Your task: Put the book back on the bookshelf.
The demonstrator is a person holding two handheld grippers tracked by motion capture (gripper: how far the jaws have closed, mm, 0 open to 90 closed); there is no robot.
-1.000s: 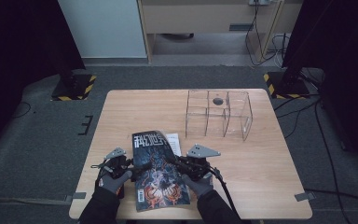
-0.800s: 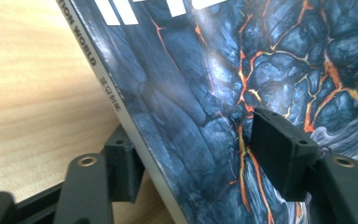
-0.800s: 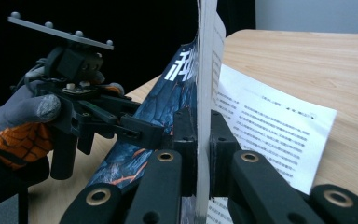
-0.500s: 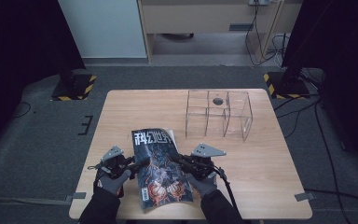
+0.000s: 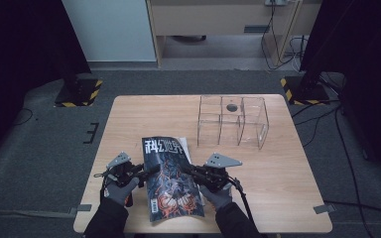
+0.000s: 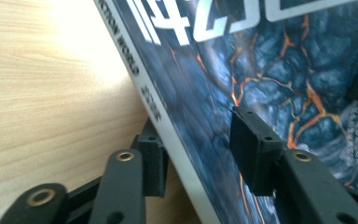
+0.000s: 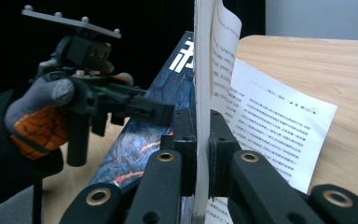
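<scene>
magazine cover | title: large white Chinese characters "科幻世界" | spine: "...CTION WORLD" partly readable

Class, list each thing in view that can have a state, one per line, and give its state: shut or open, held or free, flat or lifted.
Magazine: cover shut, gripped on both sides, tilted.
Loose printed page: lying flat on the table.
Left tongs: jaws just closing, straddling the magazine's spine edge; contact unclear.
Right tongs: shut on the magazine's edge.
Clear rack: upright, its compartments hold nothing.
</scene>
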